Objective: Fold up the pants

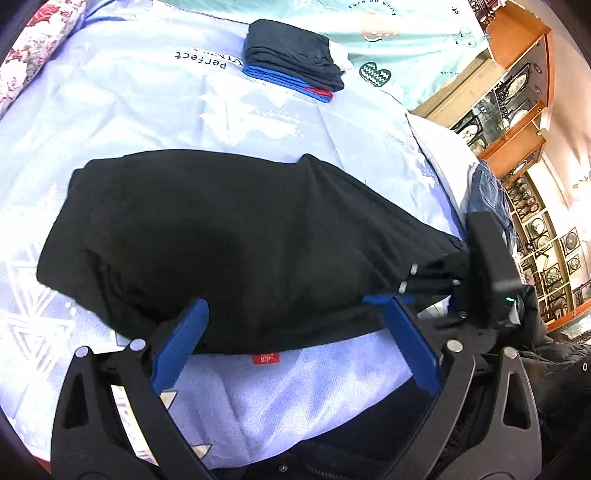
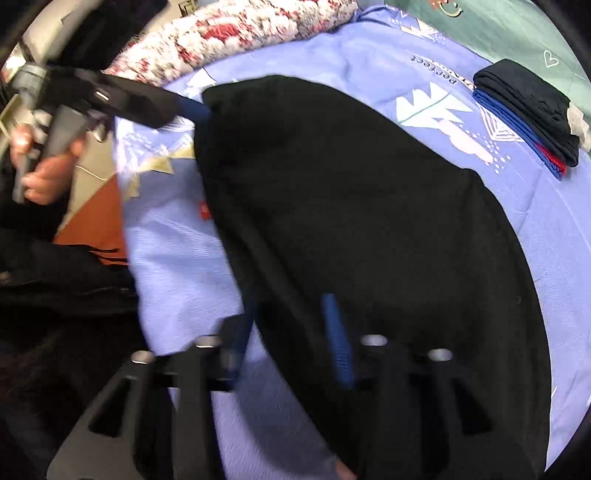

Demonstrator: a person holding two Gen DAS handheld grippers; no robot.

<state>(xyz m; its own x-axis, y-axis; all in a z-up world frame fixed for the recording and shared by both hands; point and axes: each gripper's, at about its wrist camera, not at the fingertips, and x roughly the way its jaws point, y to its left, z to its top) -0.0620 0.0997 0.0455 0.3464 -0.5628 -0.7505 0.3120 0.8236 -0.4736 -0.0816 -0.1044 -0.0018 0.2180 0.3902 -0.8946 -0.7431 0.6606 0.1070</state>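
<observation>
Black pants (image 1: 221, 240) (image 2: 351, 221) lie bunched on the light blue bedsheet (image 1: 110, 110) (image 2: 177, 266). My left gripper (image 1: 288, 303) stands wide open at their near edge, with the blue fingers (image 1: 184, 339) on either side of the hem and not pressing it. In the right wrist view a hand (image 2: 40, 173) holds the left gripper (image 2: 195, 109) at the pants' far corner. My right gripper (image 2: 290, 302) is blurred, with black cloth between its fingers. In the left wrist view the cloth draws to a point at the right gripper (image 1: 406, 277), whose tip looks shut on it.
A stack of folded dark, blue and red clothes (image 1: 291, 55) (image 2: 528, 114) sits further back on the bed. A floral pillow (image 1: 33, 55) (image 2: 258, 26) lies at the bed's side. Blue jeans (image 1: 487, 192) hang at the right edge, with wooden display shelves (image 1: 517, 110) beyond.
</observation>
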